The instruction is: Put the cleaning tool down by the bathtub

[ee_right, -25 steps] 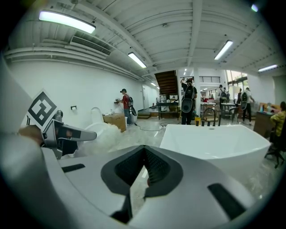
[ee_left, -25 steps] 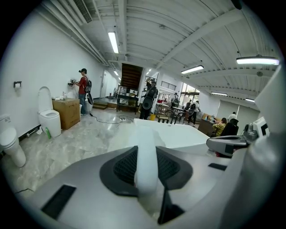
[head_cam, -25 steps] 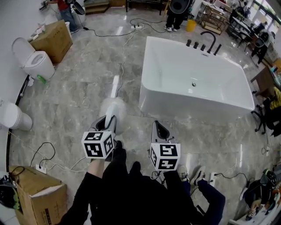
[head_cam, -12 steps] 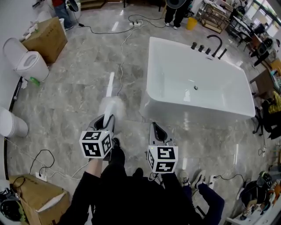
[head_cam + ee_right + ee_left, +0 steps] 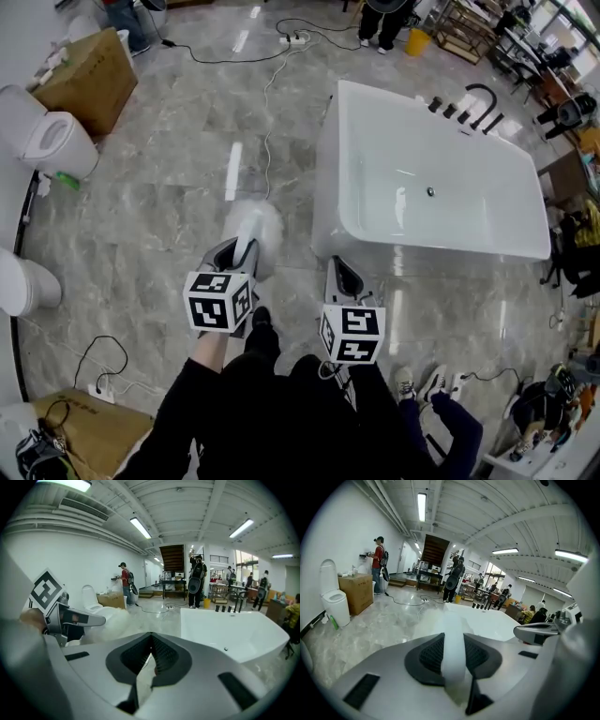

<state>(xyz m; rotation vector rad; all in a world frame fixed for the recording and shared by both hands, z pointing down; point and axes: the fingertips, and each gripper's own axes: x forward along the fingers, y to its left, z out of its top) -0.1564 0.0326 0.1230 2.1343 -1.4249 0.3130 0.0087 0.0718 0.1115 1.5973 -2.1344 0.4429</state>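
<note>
The cleaning tool (image 5: 251,225) is a fluffy white duster on a white handle (image 5: 453,656). My left gripper (image 5: 239,249) is shut on that handle, and the fluffy head sticks out ahead of it over the marble floor, just left of the bathtub's near corner. The white bathtub (image 5: 424,246) stands ahead and to the right, with black taps at its far end. It also shows in the left gripper view (image 5: 487,623) and the right gripper view (image 5: 234,625). My right gripper (image 5: 343,273) hangs in front of the tub's near wall, shut with nothing in it (image 5: 151,640).
A toilet (image 5: 49,141) and a cardboard box (image 5: 89,70) stand at the far left, with a second white fixture (image 5: 23,281) nearer. Cables (image 5: 267,103) run across the floor to a power strip (image 5: 291,39). People stand at the back, and chairs at the right.
Both grippers have come closer to the bathtub's near left corner. The duster stays in the left gripper, and the right gripper stays shut and empty.
</note>
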